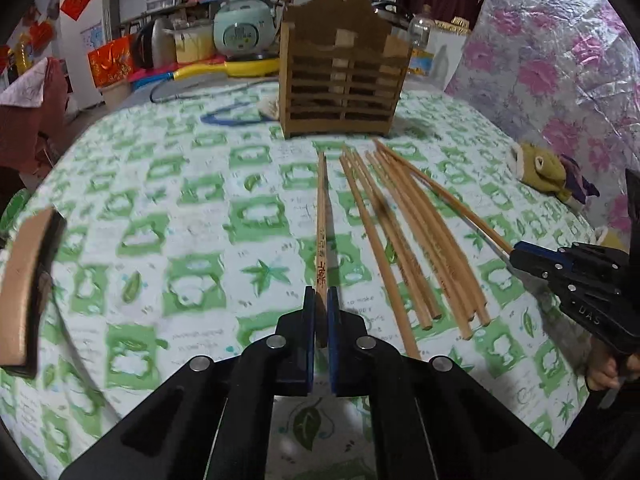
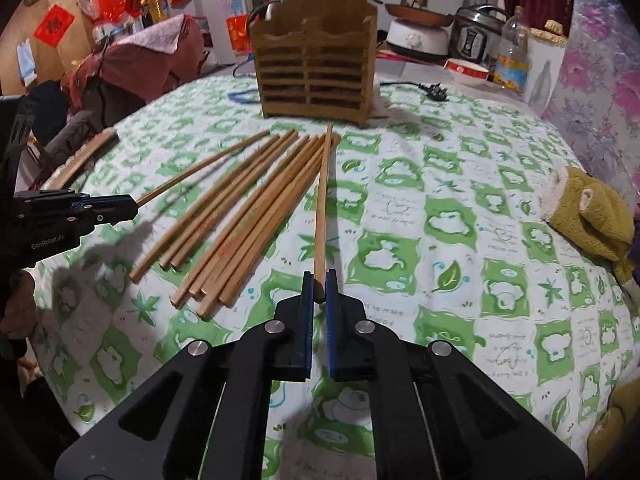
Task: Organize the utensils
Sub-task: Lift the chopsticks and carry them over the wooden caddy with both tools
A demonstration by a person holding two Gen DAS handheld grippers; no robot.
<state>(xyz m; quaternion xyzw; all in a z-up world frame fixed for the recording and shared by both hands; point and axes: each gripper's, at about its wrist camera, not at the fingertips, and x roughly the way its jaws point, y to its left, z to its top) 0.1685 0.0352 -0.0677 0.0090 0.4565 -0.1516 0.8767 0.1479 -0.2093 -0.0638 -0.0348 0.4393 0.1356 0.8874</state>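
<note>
Several wooden chopsticks (image 1: 404,236) lie in a loose bundle on the green-patterned tablecloth (image 1: 160,208); they also show in the right wrist view (image 2: 248,216). A brown slatted wooden utensil holder (image 1: 340,76) stands upright behind them, also in the right wrist view (image 2: 316,76). My left gripper (image 1: 321,300) is shut on one chopstick (image 1: 321,216) by its thick end, pointing at the holder. My right gripper (image 2: 319,284) is shut on another chopstick (image 2: 322,200). Each gripper shows in the other's view: the right (image 1: 520,254), the left (image 2: 128,206).
A green plush toy (image 1: 544,168) lies at the table's right side, also in the right wrist view (image 2: 592,216). Behind the holder are a rice cooker (image 1: 244,28), a plastic bottle (image 2: 514,52), a red bowl (image 2: 466,70), a black plug (image 2: 436,92) and a blue cable (image 1: 228,118).
</note>
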